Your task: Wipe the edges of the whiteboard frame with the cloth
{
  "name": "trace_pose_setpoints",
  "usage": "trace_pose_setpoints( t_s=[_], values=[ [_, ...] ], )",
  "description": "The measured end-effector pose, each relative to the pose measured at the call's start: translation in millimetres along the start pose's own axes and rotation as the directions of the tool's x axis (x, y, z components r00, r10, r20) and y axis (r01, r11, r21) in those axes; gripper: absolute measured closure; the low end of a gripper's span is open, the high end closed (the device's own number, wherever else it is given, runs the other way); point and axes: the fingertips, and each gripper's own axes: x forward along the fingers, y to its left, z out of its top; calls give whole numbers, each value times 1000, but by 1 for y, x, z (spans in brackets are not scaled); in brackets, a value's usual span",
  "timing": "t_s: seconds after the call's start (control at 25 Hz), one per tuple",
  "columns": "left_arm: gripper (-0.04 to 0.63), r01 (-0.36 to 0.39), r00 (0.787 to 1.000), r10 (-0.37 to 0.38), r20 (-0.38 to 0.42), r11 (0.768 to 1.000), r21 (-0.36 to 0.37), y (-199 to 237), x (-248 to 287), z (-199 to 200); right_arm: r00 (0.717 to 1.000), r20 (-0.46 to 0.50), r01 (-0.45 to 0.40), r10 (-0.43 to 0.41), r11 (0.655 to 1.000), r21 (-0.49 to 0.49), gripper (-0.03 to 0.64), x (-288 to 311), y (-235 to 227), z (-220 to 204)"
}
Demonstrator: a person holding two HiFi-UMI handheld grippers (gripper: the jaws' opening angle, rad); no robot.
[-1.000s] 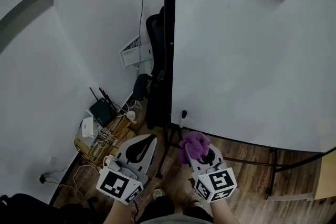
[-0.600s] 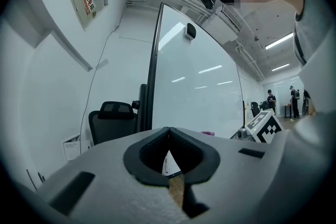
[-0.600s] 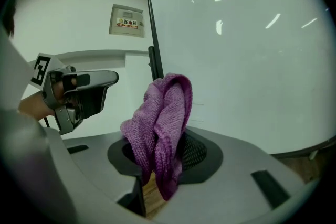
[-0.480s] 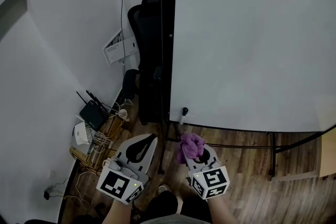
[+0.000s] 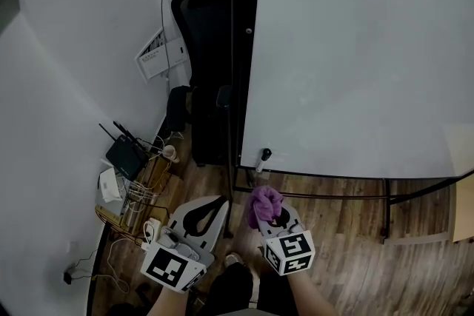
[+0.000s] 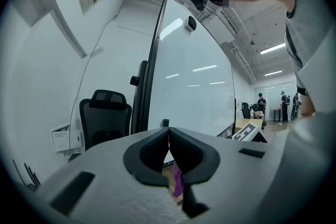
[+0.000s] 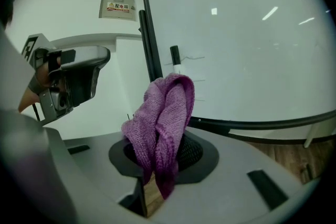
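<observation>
Right tool (image 5: 277,221) clutching purple cloth (image 5: 264,203), whiteboard (image 5: 355,48) ahead

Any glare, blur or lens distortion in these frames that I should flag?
Head view: dim but sharp, no glare on the whiteboard, its lower edge slightly bowed. Left gripper view: strong fisheye, dark corners, ceiling lights mirrored in the whiteboard. Right gripper view: same fisheye, bright streaks on the whiteboard, cloth in focus.

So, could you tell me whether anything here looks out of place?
Only the floor corner left of the whiteboard: a router, a white box and loose cables lie in a jumble. Nothing else stands out.
</observation>
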Motion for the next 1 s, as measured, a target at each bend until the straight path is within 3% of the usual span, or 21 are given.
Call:
trace_pose_setpoints(
  t_s=[0.48, 1.0],
  values=[
    [578, -41, 998, 40, -46, 998, -38, 22, 1, -36, 999, -42, -8, 8, 1000, -3, 522, 61, -1, -18],
    [578, -84, 994, 81, -66, 996, -41, 49, -10, -47, 998, -66, 17, -19, 1000, -25, 523, 121, -3, -15]
  ],
)
